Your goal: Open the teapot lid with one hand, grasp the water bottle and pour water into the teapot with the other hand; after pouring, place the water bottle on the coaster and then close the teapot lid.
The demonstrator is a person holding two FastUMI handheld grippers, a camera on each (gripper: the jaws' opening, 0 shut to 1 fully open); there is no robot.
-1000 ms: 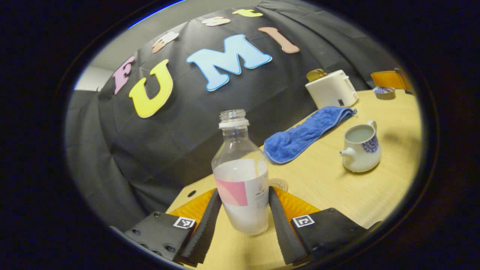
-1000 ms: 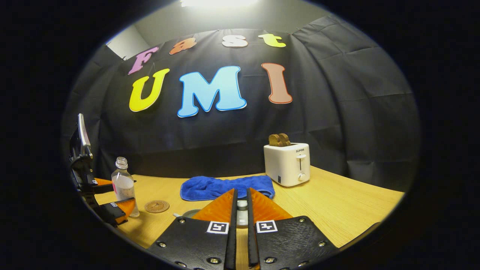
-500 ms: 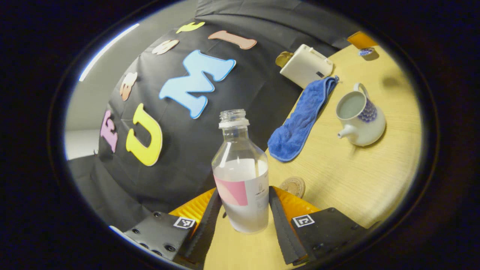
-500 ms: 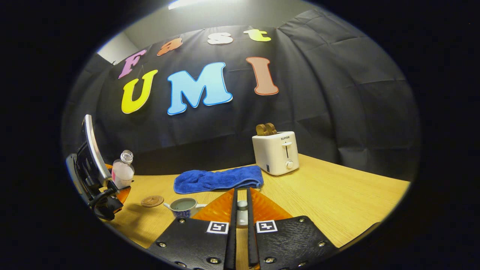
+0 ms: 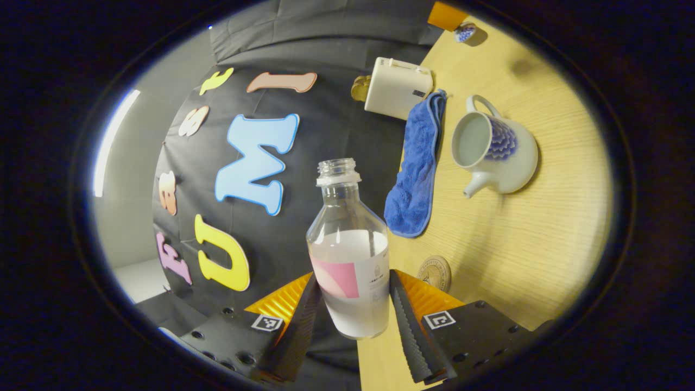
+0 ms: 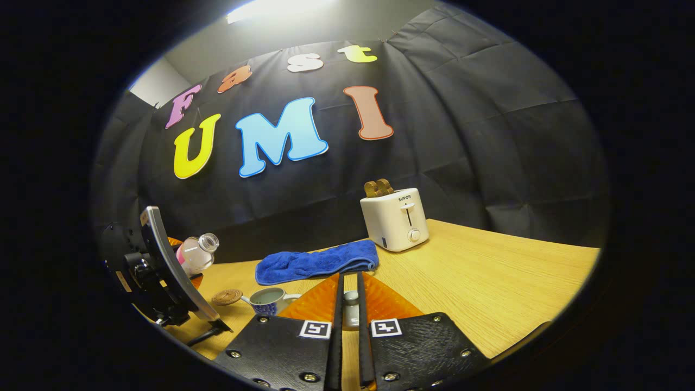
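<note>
Left gripper (image 5: 353, 309): two black blocks at the base, each with round screws and a square white tag printed with a black pattern. Ribbed orange wedges rise from the blocks; the inner faces of the fingers (image 5: 404, 320) are serrated.

Right gripper (image 6: 347, 317): same layout, two textured black blocks with silver screws along the lower edge, one square black-and-white tag per block, ribbed orange wedges tapering forward. Seen from the right gripper view, the left unit carries a curved grey plate and a thin black cable.

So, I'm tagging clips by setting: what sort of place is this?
Likely a staged kitchen-table booth rather than a real home: a wooden table backed by black cloth, with a toaster, a blue towel and a teapot.
</note>
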